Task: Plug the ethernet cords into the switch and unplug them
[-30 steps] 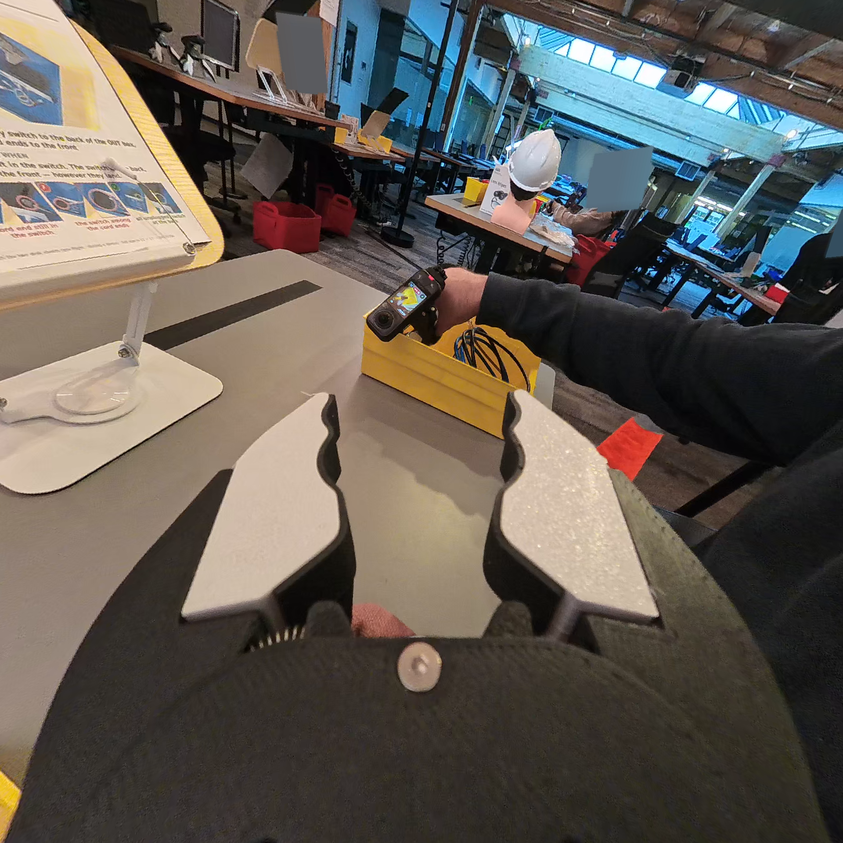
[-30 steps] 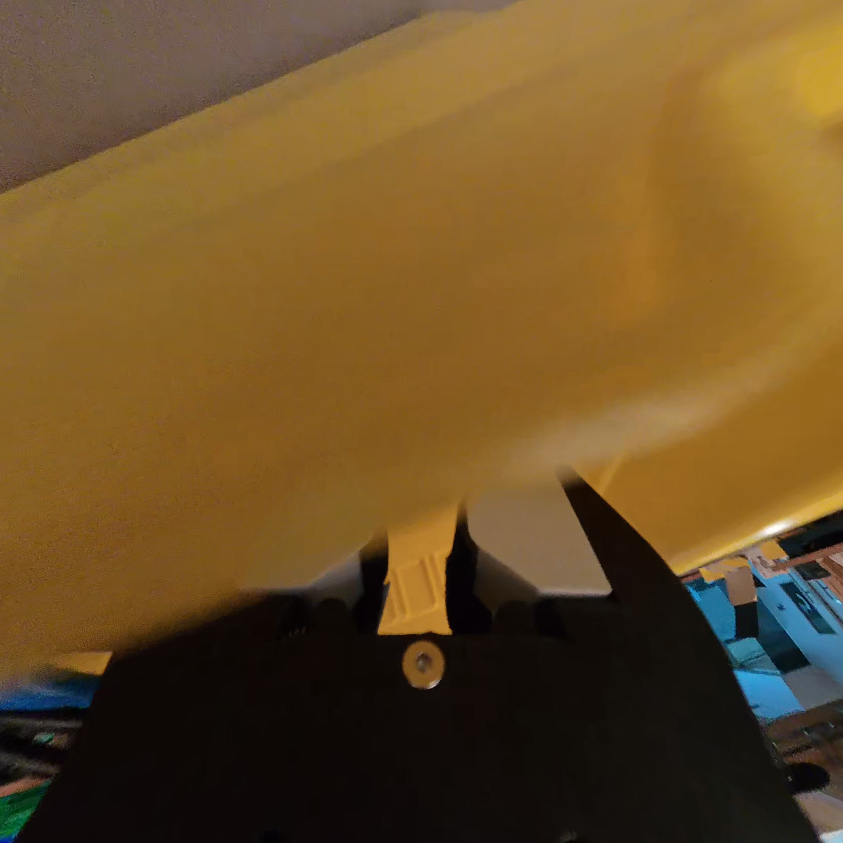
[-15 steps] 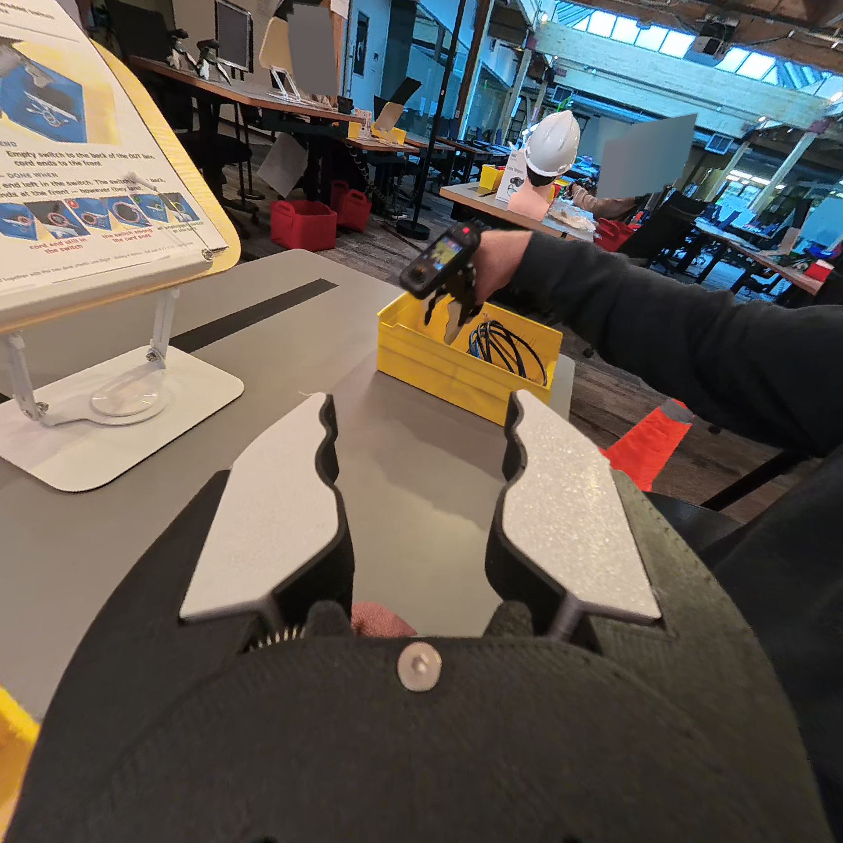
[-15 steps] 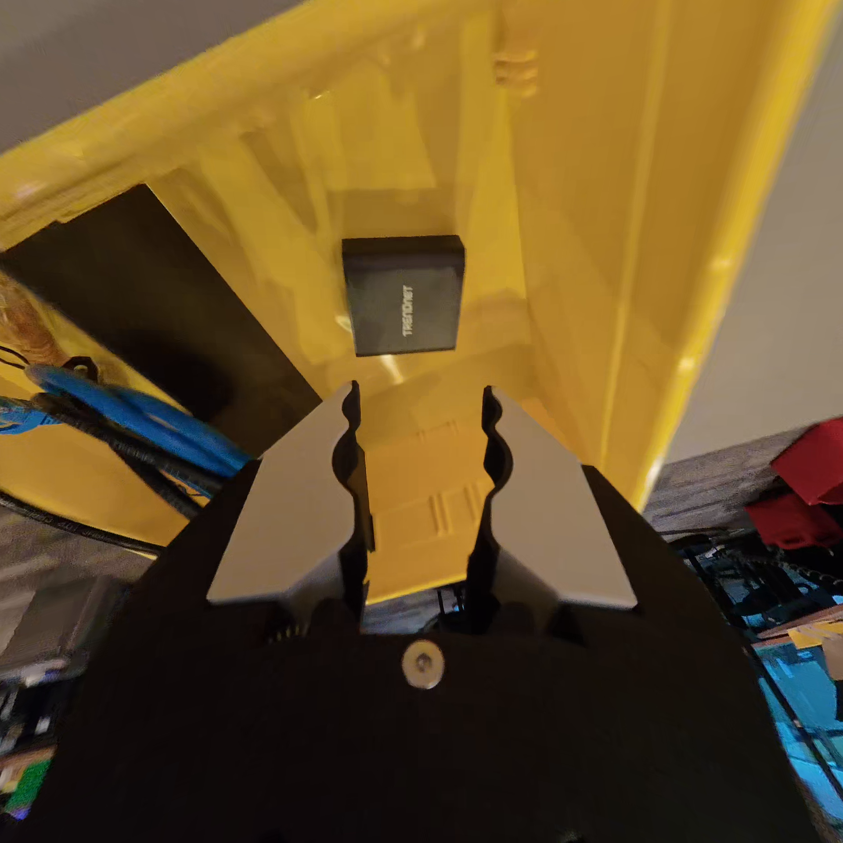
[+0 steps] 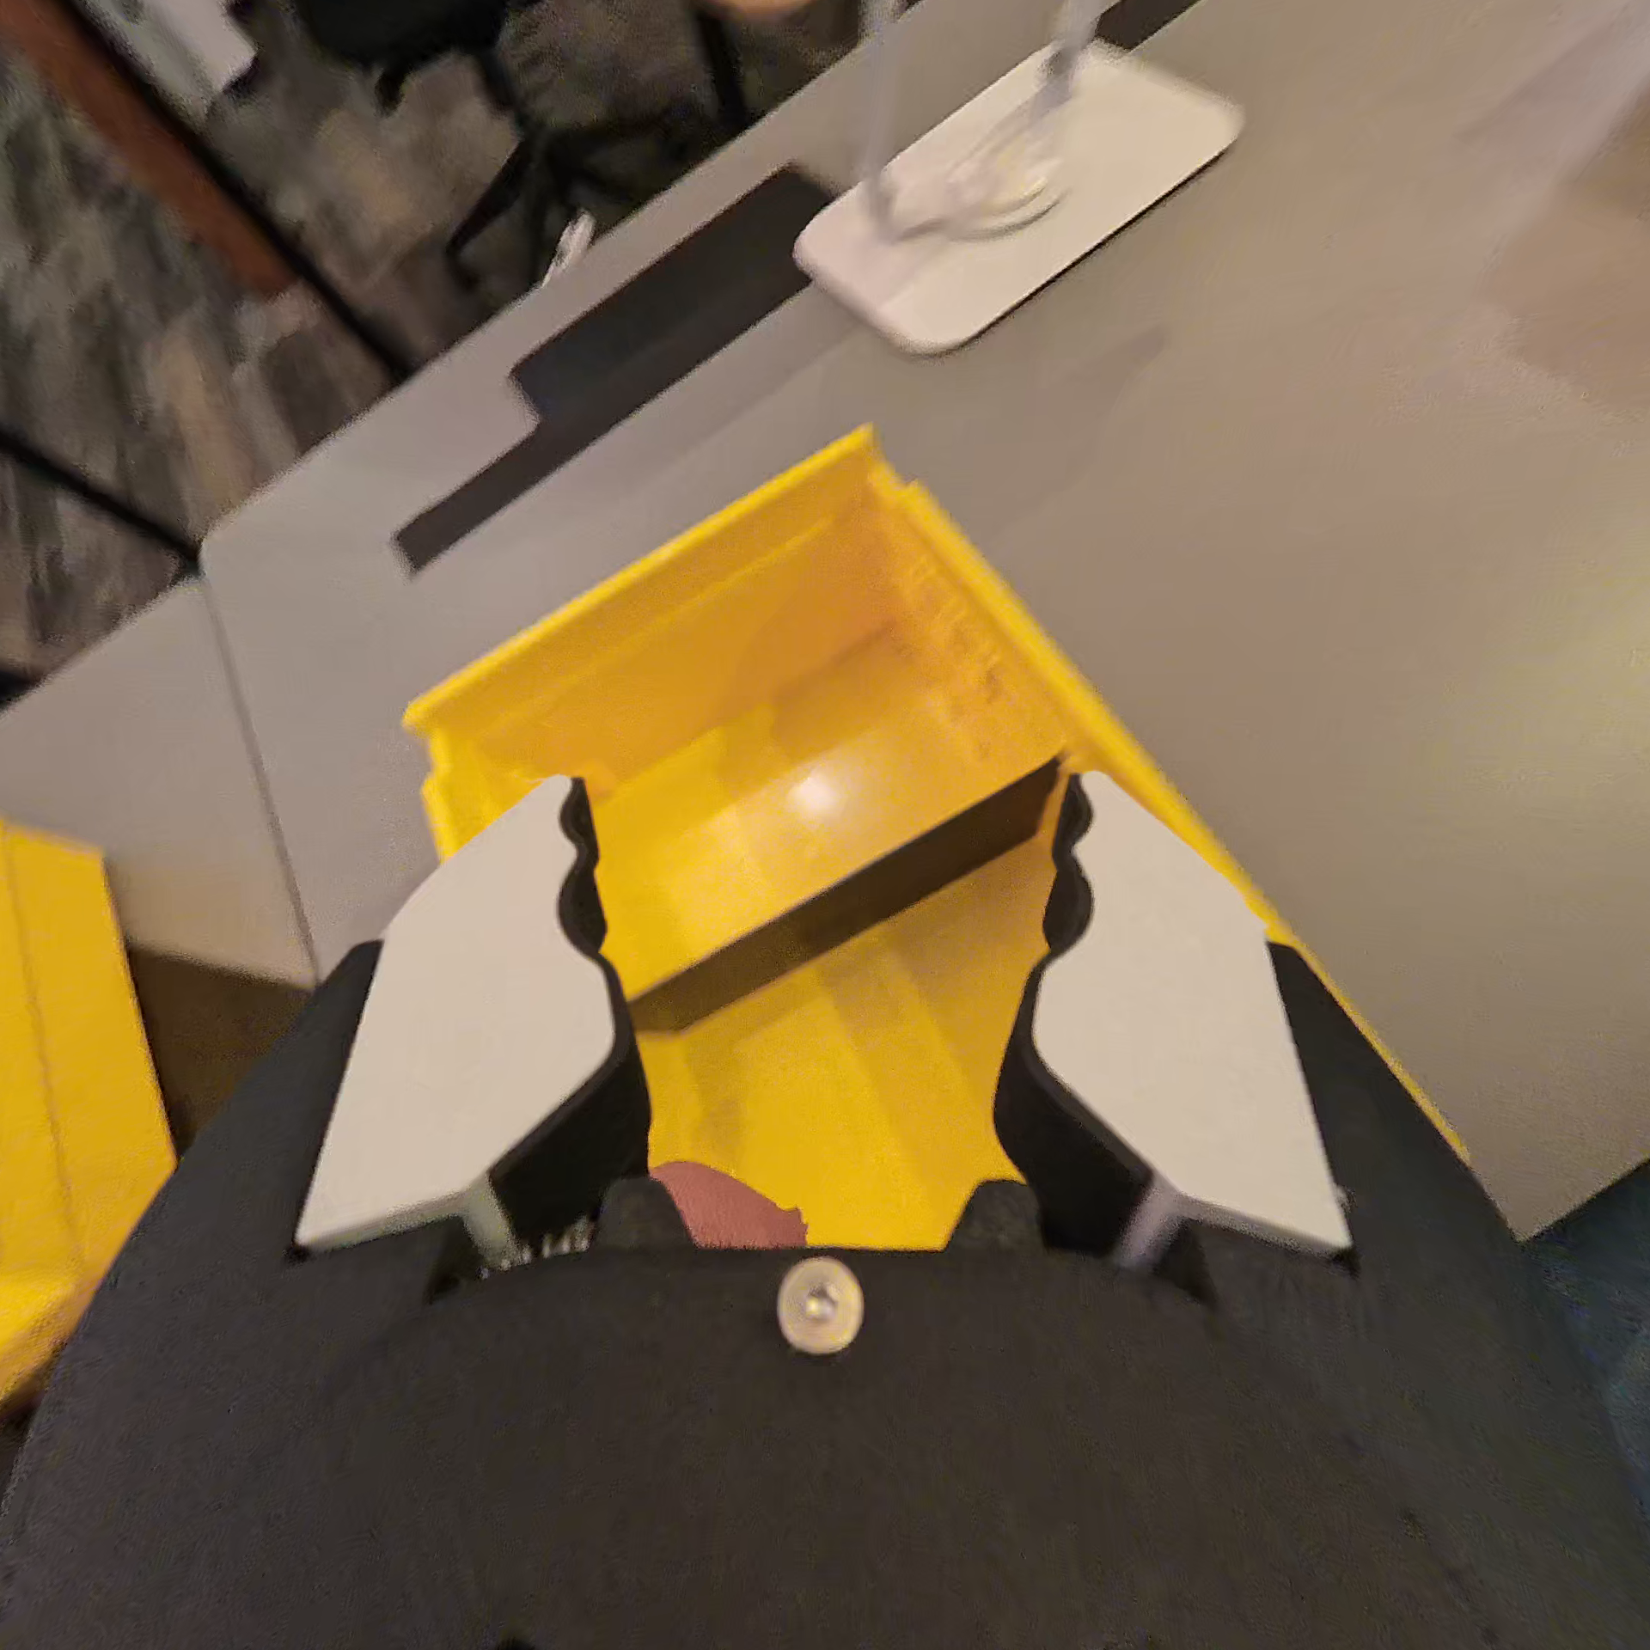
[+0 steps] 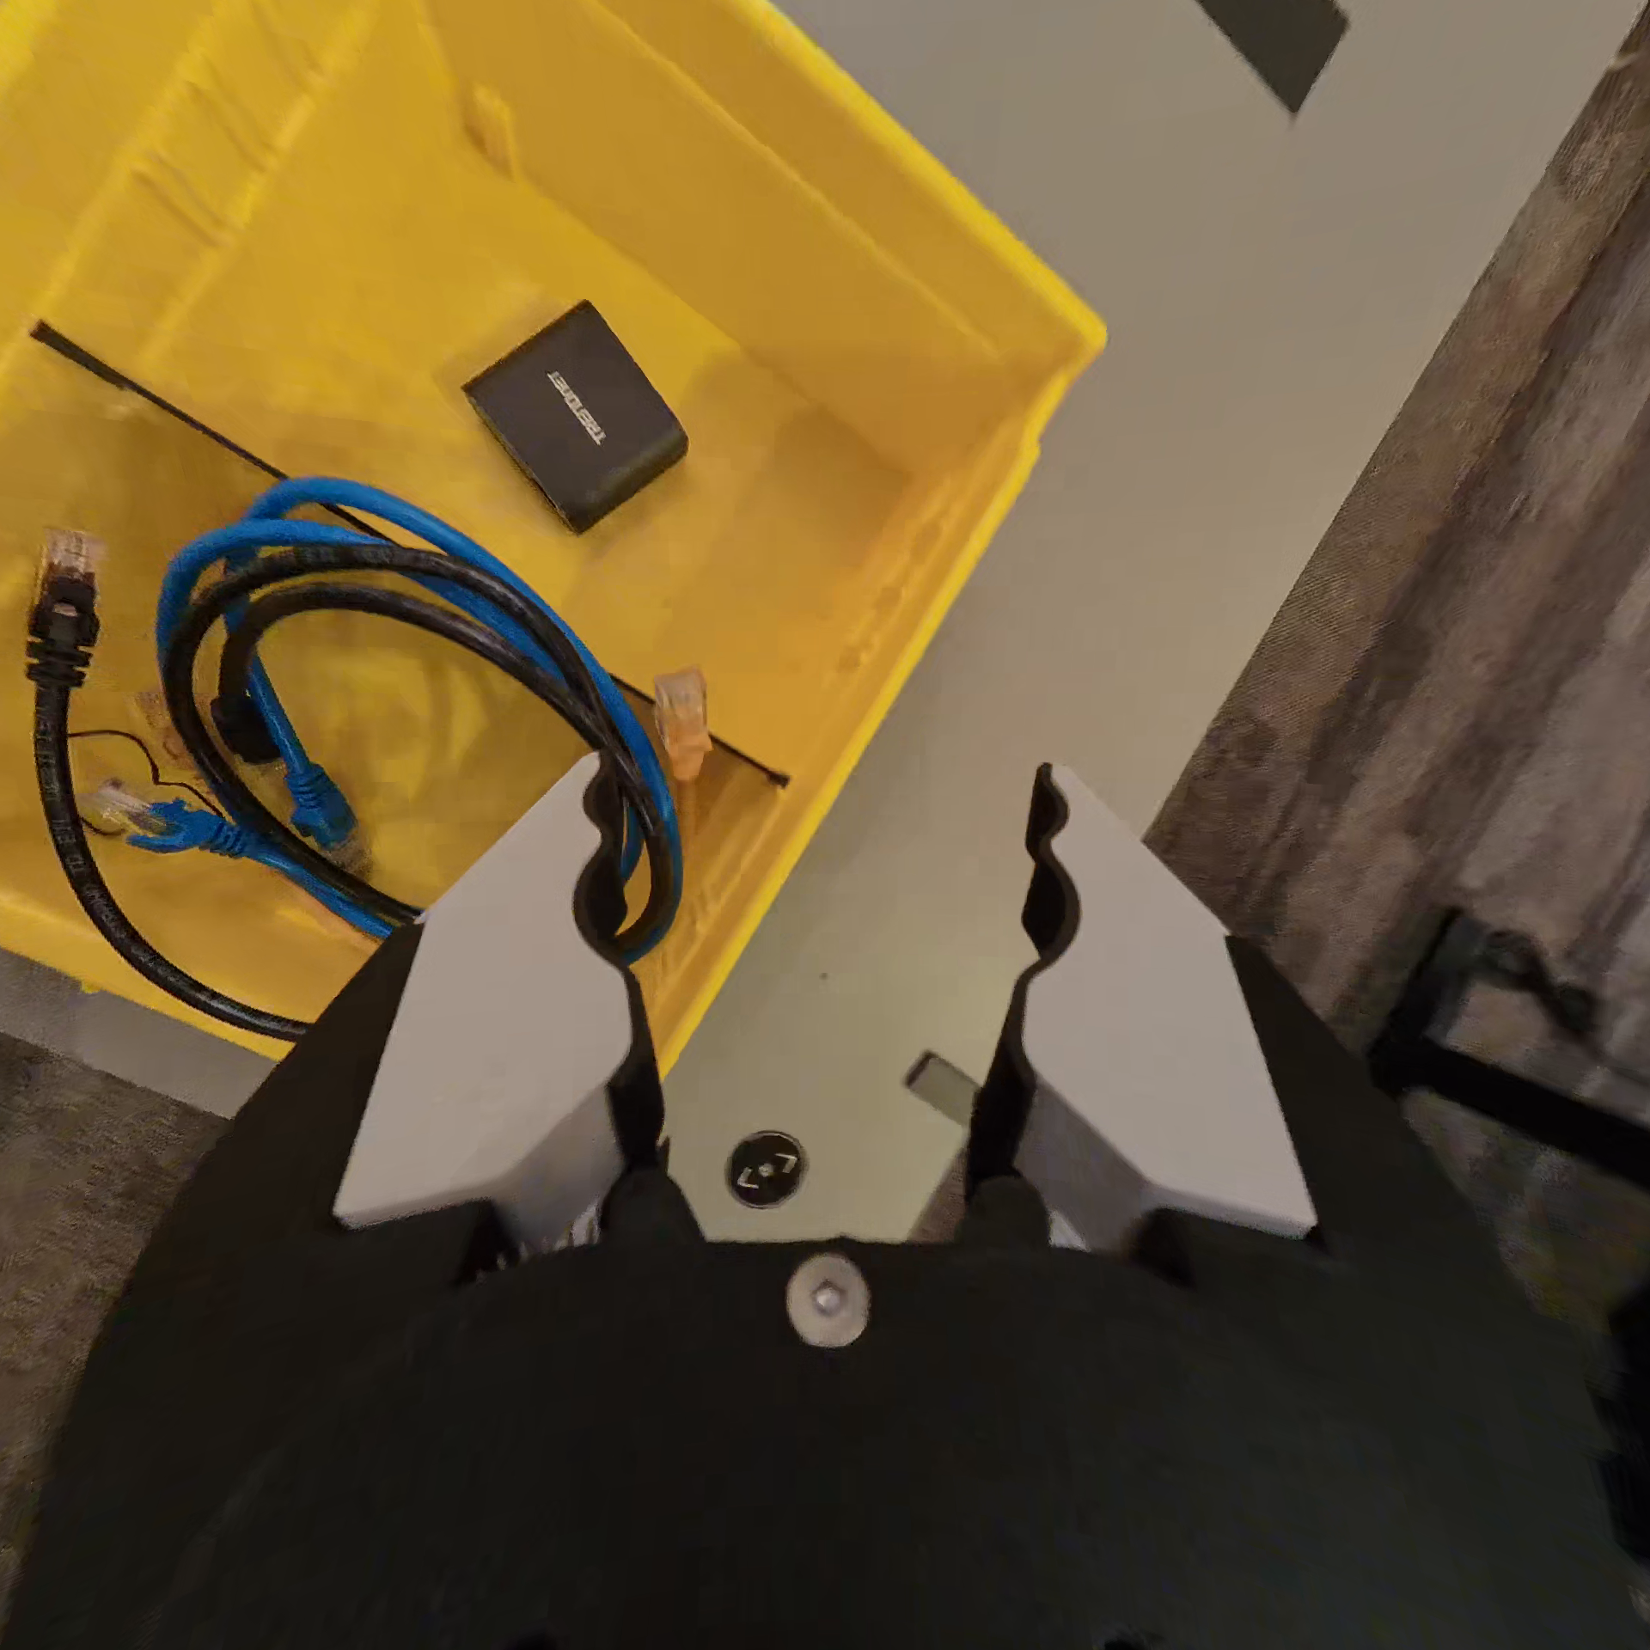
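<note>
In the right wrist view a small black switch (image 6: 578,415) lies in the far compartment of a yellow bin (image 6: 1054,393). Coiled blue cords (image 6: 429,545) and black cords (image 6: 89,875) lie in the near compartment, behind a black divider. My right gripper (image 6: 817,786) is open and empty, raised above the bin's near right corner and the table. In the left wrist view my left gripper (image 5: 821,795) is open and empty above a second yellow bin (image 5: 643,580) that has a black divider (image 5: 848,902) and nothing else showing inside.
Both bins stand on a grey table (image 5: 1250,536). The white base of a document stand (image 5: 1018,196) is at the far right in the left wrist view. Another yellow bin's wall (image 5: 62,1071) shows at its left edge. Dark wood floor (image 6: 1473,536) lies right of the table. My hands' fingertips stand some 75 cm from each other. The small black switch (image 6: 578,415) sits 15 cm or so from the ends of my right fingers.
My right gripper has risen out of the bin and opened wider, with the switch left lying inside. My left gripper has swung from the table's middle to above the other yellow bin.
</note>
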Demonstrator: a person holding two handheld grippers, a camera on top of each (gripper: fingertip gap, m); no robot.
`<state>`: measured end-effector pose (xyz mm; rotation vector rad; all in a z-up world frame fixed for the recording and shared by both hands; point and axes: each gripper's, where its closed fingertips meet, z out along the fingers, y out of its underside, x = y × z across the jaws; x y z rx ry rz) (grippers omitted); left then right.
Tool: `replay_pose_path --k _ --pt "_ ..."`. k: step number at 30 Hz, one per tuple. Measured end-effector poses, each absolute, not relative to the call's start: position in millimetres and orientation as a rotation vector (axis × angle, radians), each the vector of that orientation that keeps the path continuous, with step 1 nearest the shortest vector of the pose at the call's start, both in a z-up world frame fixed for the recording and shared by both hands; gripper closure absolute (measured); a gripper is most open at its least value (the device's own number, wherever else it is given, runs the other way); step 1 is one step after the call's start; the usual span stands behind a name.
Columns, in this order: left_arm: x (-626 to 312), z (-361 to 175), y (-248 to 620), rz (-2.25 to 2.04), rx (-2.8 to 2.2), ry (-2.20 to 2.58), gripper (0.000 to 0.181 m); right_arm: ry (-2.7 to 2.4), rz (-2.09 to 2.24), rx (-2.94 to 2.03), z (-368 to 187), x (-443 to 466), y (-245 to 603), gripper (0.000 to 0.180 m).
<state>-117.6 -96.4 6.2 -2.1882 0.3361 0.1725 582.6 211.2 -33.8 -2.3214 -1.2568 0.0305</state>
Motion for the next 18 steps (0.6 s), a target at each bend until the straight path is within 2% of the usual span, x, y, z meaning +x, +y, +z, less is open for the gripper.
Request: replay_pose_path --k 4,13,16,18 --pt "-183 -26 -131 0.177 -2.290 0.116 0.073 -1.121 0.181 -2.388 -65 603 197 0.090" --pt "-249 -88 -165 0.204 -2.459 -0.114 0.071 -1.085 0.313 -2.458 -102 604 179 0.093" --pt "-256 -107 -171 0.253 -2.532 -0.108 0.076 -1.061 0.410 -2.451 -104 595 174 0.097" --pt "-258 -117 -170 0.227 -2.538 -0.126 0.086 -1.040 0.484 -2.443 -106 586 170 0.102"
